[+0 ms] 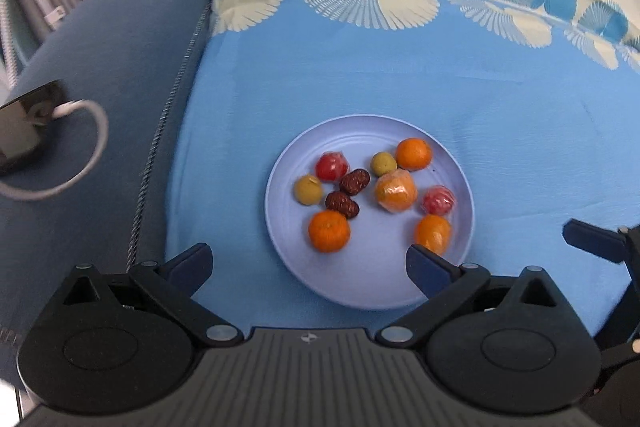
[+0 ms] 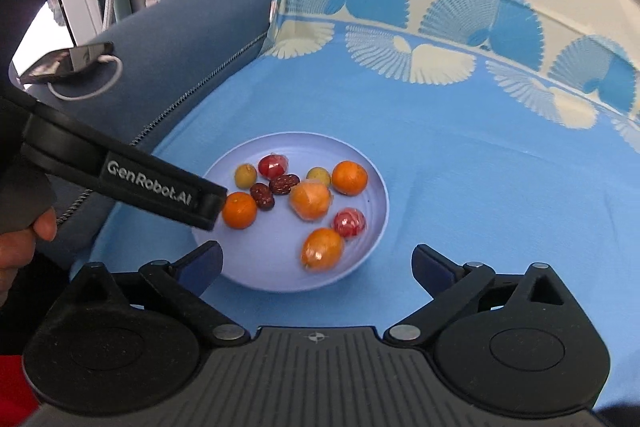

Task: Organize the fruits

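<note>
**Fruit plate: all pieces aboard, both jaws wide and empty**

While both tools hang above the near side of the plate (image 1: 280,163), nothing is held: the left gripper (image 1: 308,269) and the right gripper (image 2: 318,265) each stand with jaws spread wide, pads clear of any fruit.

Location. Pale lilac plate on a blue bedspread (image 1: 500,131). Contents, all loose on the plate:
- oranges, four, two in clear wrap, among them the wrapped orange (image 1: 433,233) nearest the rim;
- red fruits, two, wrapped;
- green fruits, two;
- dates (image 1: 348,193), two, dark, side by side near the middle, long axes slanting across the plate.

Key relation. Fruit lies ahead of and below both pairs of jaws. From the left wrist the wrapped orange sits just beyond the right-hand pad; from the right wrist the same orange lies almost centred between the pads, so the right hand looks better lined up on it.

View differences. Only the right wrist shows the left tool's arm reaching over the plate's left edge beside an unwrapped orange (image 2: 239,209), and a person's hand (image 2: 24,247). No sorting container appears in either view.
</note>
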### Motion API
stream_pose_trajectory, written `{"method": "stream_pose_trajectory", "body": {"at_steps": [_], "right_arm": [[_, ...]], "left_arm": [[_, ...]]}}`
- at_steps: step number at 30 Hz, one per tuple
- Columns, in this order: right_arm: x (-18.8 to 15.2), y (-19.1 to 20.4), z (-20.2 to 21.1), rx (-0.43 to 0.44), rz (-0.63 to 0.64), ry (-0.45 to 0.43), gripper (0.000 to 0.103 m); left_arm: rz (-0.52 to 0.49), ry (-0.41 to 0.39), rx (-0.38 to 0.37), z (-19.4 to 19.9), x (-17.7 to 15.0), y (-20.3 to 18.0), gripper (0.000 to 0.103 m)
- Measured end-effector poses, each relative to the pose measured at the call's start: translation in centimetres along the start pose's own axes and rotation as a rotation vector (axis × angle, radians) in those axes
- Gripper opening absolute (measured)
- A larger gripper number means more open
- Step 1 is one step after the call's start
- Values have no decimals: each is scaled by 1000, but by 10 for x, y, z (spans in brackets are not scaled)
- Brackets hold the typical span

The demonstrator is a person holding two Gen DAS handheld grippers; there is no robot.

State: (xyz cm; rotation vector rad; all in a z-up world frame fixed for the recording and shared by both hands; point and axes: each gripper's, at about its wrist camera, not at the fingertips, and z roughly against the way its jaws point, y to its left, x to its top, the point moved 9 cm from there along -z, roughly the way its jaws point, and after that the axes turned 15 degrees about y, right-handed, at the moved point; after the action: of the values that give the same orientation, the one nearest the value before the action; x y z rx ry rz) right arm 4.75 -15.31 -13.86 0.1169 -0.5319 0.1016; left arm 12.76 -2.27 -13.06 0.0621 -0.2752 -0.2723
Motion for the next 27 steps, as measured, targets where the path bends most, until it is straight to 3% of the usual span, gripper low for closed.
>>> {"method": "stream_pose_trajectory", "body": {"at_steps": [13, 27], "right_arm": [[-26, 13, 56, -46, 21, -96, 102], [-33, 14, 68, -75, 18, -114, 102]], "left_arm": [[3, -81, 45, 47, -50, -3, 103], [13, -105, 64, 58, -59, -5, 103]]}}
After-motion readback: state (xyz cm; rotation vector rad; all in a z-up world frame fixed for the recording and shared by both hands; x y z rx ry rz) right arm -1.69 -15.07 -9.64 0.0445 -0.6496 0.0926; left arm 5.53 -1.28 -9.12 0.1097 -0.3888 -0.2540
